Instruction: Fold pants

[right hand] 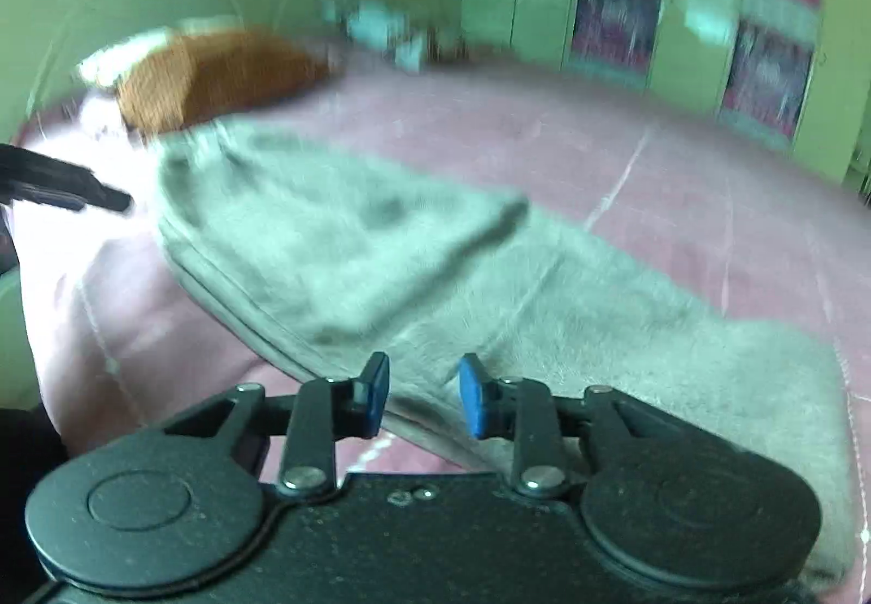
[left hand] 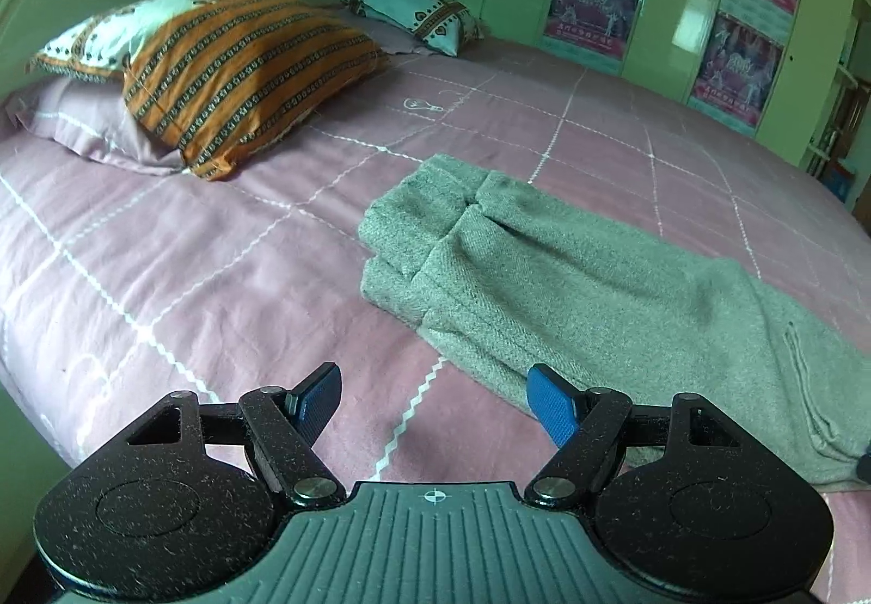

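Note:
Grey pants (left hand: 571,272) lie flat on the pink bedspread (left hand: 218,245), legs folded one over the other, cuffs toward the pillows. My left gripper (left hand: 435,400) is open and empty, hovering just off the pants' near edge. In the blurred right wrist view the pants (right hand: 435,266) stretch across the bed. My right gripper (right hand: 423,394) is open and empty, right above the pants' near edge. The left gripper's tip (right hand: 109,196) shows at the left of that view.
An orange striped pillow (left hand: 245,71) and a white patterned pillow (left hand: 408,8) lie at the head of the bed. Green wardrobes with posters (left hand: 599,0) stand behind the bed. The bed's front edge (left hand: 32,386) drops off at lower left.

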`<control>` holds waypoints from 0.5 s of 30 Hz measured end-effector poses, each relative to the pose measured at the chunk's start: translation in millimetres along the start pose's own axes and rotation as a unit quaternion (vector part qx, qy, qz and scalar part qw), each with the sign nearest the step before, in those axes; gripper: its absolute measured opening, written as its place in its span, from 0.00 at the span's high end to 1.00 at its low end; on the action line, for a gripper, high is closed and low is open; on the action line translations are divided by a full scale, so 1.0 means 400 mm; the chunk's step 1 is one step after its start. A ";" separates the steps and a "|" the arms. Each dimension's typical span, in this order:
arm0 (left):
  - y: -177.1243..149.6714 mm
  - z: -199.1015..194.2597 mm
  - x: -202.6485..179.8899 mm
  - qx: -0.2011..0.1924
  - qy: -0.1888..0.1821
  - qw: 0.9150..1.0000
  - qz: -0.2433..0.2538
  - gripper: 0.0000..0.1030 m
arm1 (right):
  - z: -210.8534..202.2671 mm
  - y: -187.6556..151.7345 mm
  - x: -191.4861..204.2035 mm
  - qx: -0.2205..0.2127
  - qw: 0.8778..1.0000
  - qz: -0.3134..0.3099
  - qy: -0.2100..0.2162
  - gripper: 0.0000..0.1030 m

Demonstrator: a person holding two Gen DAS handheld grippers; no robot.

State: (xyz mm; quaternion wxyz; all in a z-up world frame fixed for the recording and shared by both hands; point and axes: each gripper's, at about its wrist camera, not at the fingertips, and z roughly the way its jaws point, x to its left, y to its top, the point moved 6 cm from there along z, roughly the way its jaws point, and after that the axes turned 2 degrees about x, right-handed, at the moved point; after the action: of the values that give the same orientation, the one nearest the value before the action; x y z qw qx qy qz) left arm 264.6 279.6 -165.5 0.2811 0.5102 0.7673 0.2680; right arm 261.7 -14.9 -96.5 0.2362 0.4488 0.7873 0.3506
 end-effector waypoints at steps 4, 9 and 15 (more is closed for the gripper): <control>0.001 0.030 -0.014 0.009 -0.021 1.000 -0.017 0.27 | 0.001 0.009 -0.076 0.001 0.999 0.039 -0.034 0.79; -0.004 0.069 -0.019 0.024 -0.046 0.998 -0.038 0.27 | 0.081 -0.008 -0.113 0.070 0.992 0.106 -0.013 0.80; 0.002 0.110 -0.026 0.034 -0.072 0.996 -0.043 0.27 | -0.004 0.030 -0.155 -0.017 0.994 0.080 -0.070 0.77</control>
State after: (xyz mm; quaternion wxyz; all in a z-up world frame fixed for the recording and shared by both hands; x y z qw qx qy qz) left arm 299.7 275.8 -194.0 0.3296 0.5041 0.7749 0.1916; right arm 297.1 -65.3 -82.5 0.2693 0.5298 0.7241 0.3499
